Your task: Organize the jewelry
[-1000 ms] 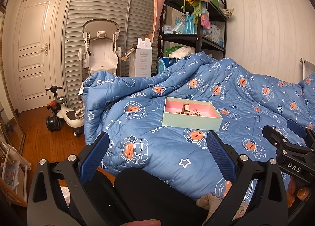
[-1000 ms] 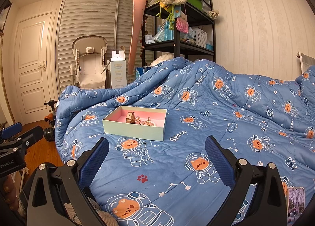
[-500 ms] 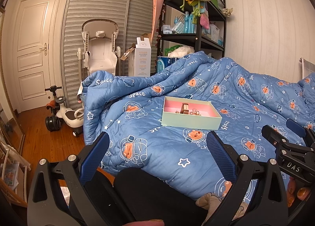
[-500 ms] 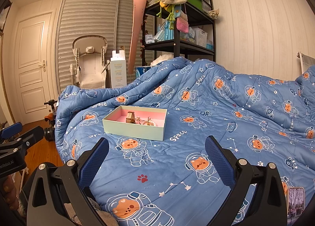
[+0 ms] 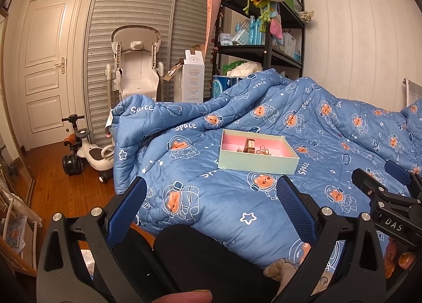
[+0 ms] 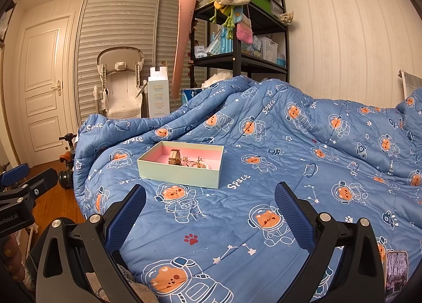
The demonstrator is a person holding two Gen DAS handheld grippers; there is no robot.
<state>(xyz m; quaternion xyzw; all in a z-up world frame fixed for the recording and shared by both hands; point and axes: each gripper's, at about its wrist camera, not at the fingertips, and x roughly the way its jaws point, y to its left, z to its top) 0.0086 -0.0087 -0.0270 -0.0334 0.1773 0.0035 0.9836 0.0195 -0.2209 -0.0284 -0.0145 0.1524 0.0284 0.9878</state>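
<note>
From the left wrist, we see our left gripper (image 5: 211, 197) with its jaws spread wide and empty above the blue space-print quilt (image 5: 216, 202). The shallow mint-green cardboard box with a pink lining (image 5: 257, 164) lies ahead on the quilt, small jewelry pieces (image 5: 254, 148) inside, where it was a second ago.

From the right wrist, our right gripper (image 6: 211, 204) is likewise agape, holding nothing. The box (image 6: 182, 175) sits ahead and slightly left; nothing has shifted since.
</note>
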